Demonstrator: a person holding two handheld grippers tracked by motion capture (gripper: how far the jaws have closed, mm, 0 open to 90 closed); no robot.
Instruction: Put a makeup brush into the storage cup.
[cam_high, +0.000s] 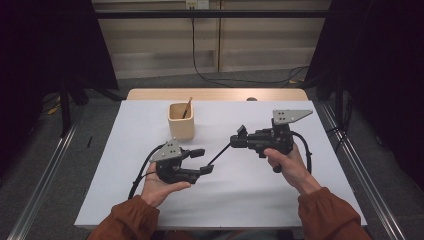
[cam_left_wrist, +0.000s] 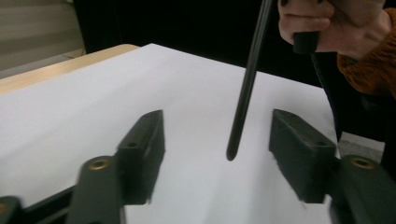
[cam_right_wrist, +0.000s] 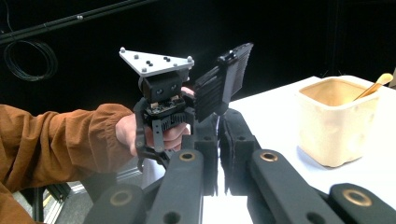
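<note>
A white sheet is being borne by a wooden table. Grey floor is being flanked by dark curtains, while a black cable is being trailed before pale wall panels.

I see a plain white tabletop with a light wooden strip along its far edge, and a cream cup on it holding a golden-brown stick. My left claw and right claw are matt black with brass rivets and grey top plates. The rod between them is black; the sleeves are rust orange.
</note>
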